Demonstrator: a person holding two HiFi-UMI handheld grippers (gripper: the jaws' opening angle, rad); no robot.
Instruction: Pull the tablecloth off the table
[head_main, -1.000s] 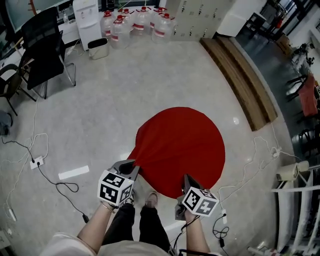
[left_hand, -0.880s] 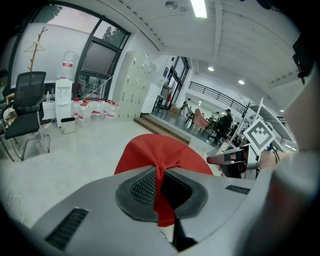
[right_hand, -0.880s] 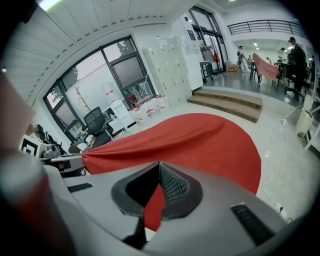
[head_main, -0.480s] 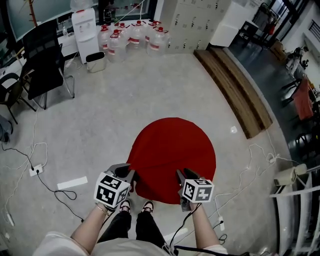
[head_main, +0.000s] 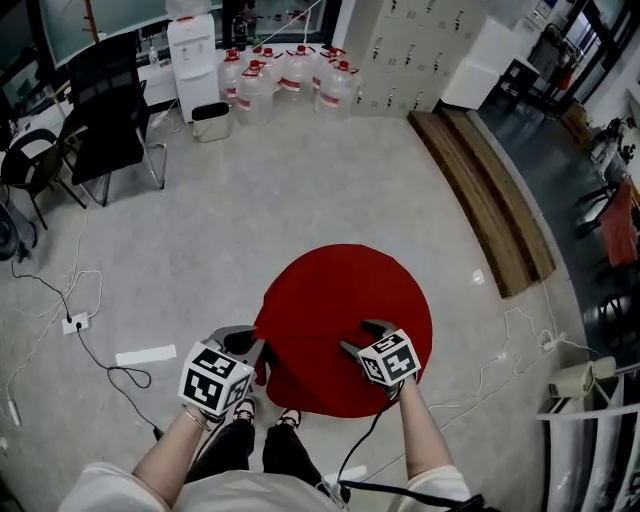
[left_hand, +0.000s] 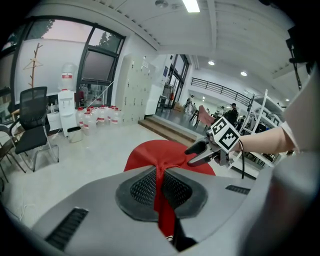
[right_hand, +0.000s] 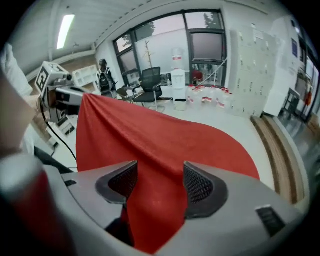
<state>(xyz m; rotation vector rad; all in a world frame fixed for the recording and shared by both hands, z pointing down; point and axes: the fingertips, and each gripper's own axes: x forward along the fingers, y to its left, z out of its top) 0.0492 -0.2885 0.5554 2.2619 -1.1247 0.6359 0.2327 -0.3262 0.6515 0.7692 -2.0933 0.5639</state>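
Nearby, clamped bunched hem of red tablecloth (head_main: 345, 295) in left gripper (head_main: 255, 346), tented up. Just opened right gripper (head_main: 362, 337) wide; straddled fold with pads, no pinch. Farther out, left cloth spread flat over hidden table. Judged pull barely begun, nearly all remaining.

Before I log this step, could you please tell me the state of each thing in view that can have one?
tablecloth: spread over the round table, near edge bunched and lifted at the left.
left gripper: jaws shut on the tablecloth's edge.
right gripper: jaws open, having just been opening; tablecloth between them, not gripped.
water bottles: upright, capped.
office chair: upright, empty.
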